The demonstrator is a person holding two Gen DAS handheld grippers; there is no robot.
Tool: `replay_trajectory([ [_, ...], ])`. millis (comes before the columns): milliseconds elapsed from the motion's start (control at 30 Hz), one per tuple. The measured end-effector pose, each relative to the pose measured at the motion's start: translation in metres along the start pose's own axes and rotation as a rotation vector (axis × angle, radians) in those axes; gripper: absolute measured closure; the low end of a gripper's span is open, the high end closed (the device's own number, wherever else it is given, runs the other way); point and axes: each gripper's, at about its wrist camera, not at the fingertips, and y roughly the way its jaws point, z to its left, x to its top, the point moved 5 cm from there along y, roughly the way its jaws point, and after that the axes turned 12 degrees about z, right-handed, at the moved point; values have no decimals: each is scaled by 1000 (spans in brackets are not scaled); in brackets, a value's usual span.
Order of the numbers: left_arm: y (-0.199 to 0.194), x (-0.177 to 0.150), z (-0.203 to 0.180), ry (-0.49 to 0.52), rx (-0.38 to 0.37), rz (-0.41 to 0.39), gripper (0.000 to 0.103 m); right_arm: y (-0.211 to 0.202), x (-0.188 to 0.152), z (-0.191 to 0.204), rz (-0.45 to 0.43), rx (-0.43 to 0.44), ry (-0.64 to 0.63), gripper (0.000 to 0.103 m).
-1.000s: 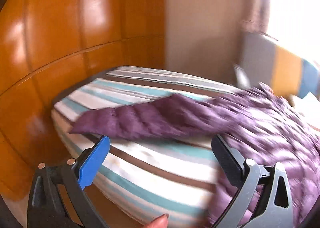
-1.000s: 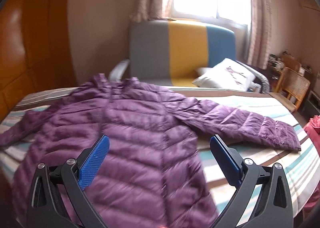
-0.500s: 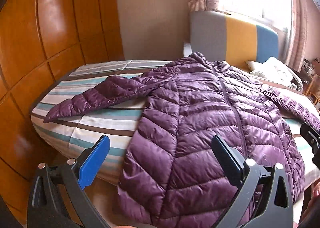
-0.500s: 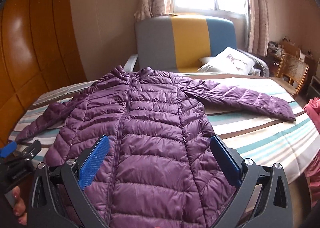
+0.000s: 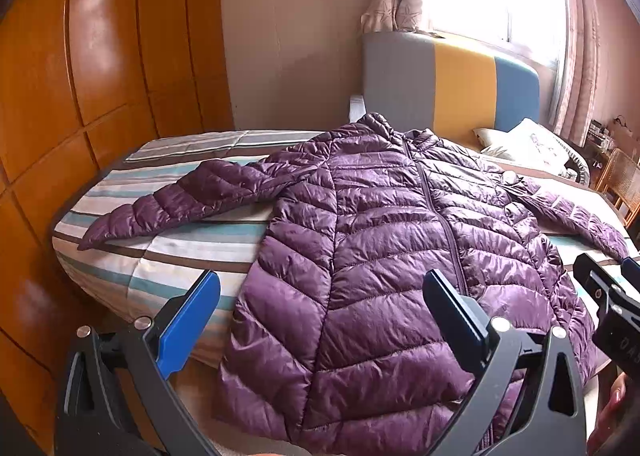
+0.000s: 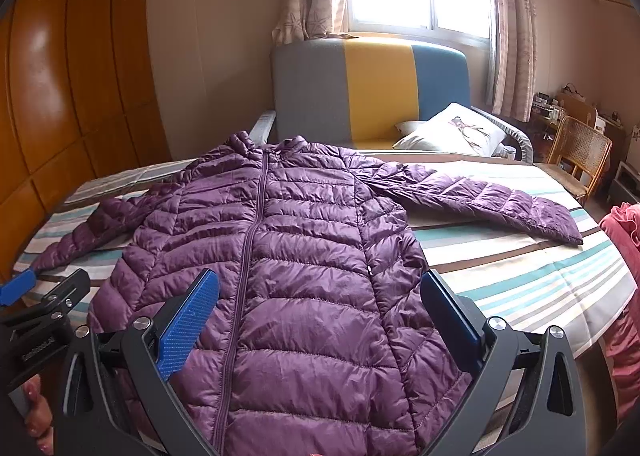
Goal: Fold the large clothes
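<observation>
A purple quilted puffer jacket [image 5: 392, 256] lies flat, zipped and front up on a striped bed [image 5: 160, 256], both sleeves spread out to the sides. It also shows in the right wrist view [image 6: 304, 264], on the striped bed [image 6: 520, 280]. My left gripper [image 5: 320, 308] is open and empty, held above the jacket's lower left hem. My right gripper [image 6: 320, 308] is open and empty above the lower middle of the jacket. Each gripper shows at the edge of the other's view.
A wooden wardrobe [image 5: 80, 76] stands close on the left of the bed. A grey, yellow and blue sofa [image 6: 372, 92] with a white cushion [image 6: 452, 132] stands behind the bed under the window. A wicker chair [image 6: 580, 152] and a pink garment [image 6: 624, 240] are at the right.
Both grippers have pulled back and steadied, so the whole jacket now shows. The left view has swung right from the left sleeve to the jacket body. The jacket lies unchanged.
</observation>
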Motion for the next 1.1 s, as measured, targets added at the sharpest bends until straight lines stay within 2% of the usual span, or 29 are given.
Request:
replay_trajectory([
  [1100,7,-2,3,-27,-13,18,2,5,-3,1,23,15,13,3],
])
